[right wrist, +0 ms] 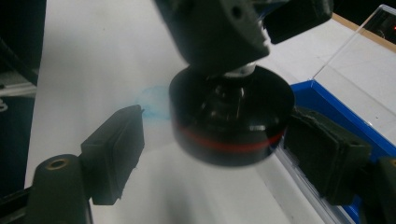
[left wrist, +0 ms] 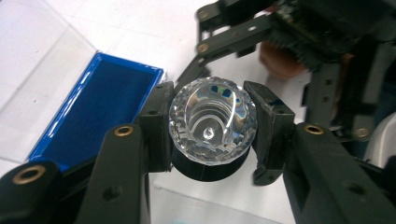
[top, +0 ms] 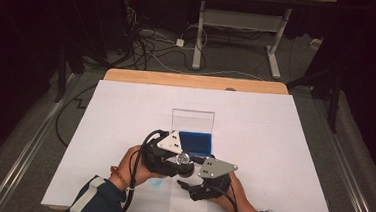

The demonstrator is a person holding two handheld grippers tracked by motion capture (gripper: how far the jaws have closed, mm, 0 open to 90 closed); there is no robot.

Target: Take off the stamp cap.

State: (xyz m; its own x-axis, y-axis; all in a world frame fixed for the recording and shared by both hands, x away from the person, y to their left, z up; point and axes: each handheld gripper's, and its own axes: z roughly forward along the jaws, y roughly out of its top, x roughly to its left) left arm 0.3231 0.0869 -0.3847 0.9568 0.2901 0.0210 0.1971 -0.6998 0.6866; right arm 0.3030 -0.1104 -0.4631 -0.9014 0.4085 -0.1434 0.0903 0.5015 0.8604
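A clear faceted crystal piece [left wrist: 212, 119] stands on a round black base [left wrist: 210, 170] with a red stripe [right wrist: 229, 142]. My left gripper [left wrist: 212, 122] is shut on the crystal part and holds it just above the white sheet, near the table's front [top: 183, 159]. My right gripper [right wrist: 224, 158] comes in from the right with the black base [right wrist: 231, 126] between its jaws. One of its pads [right wrist: 116, 149] stands clear of the base; the other pad [right wrist: 327, 158] is at the base's edge. In the high view the right gripper [top: 190, 172] sits just below and right of the left one.
A blue-lined case [top: 197, 141] with its clear lid [top: 193, 120] raised lies just behind the grippers. A white sheet [top: 273, 142] covers the wooden table [top: 193, 80]. A faint blue smear [top: 156, 183] marks the sheet near the front. Cables and a desk frame stand beyond the table.
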